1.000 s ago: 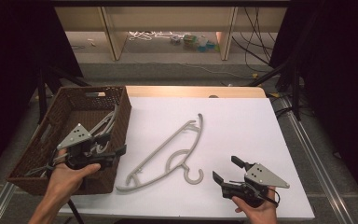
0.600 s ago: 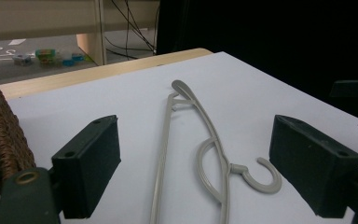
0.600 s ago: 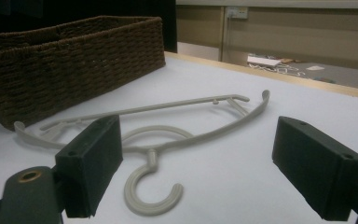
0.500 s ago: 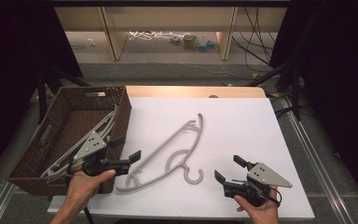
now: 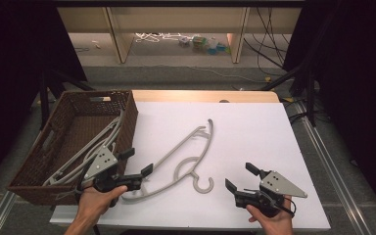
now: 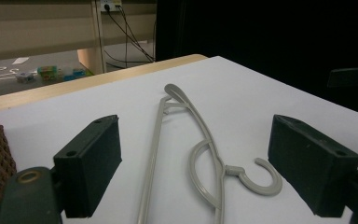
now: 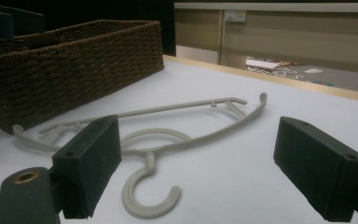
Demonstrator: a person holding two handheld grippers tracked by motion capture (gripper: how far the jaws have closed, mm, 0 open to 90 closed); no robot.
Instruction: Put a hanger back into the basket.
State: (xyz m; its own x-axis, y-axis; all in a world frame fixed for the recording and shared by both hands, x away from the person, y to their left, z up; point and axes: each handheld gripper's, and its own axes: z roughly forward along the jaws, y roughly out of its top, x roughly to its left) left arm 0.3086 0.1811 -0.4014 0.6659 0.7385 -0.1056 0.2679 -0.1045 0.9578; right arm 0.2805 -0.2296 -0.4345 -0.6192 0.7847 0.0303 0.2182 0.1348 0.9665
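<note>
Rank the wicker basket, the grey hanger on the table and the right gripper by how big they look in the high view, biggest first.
1. wicker basket, clearly the largest.
2. grey hanger, long but thin.
3. right gripper, smallest; it sits nearer the camera, so its real size may be smaller than it looks.

Pale grey hanger (image 5: 186, 154), dark brown woven basket (image 5: 73, 127), white table sheet (image 5: 254, 127), black left gripper (image 5: 137, 164)

My left gripper (image 5: 137, 162) and right gripper (image 5: 242, 178) are black, each topped by a grey three-cornered plate with small screws, ending in blocky black pads (image 6: 93, 163).
</note>
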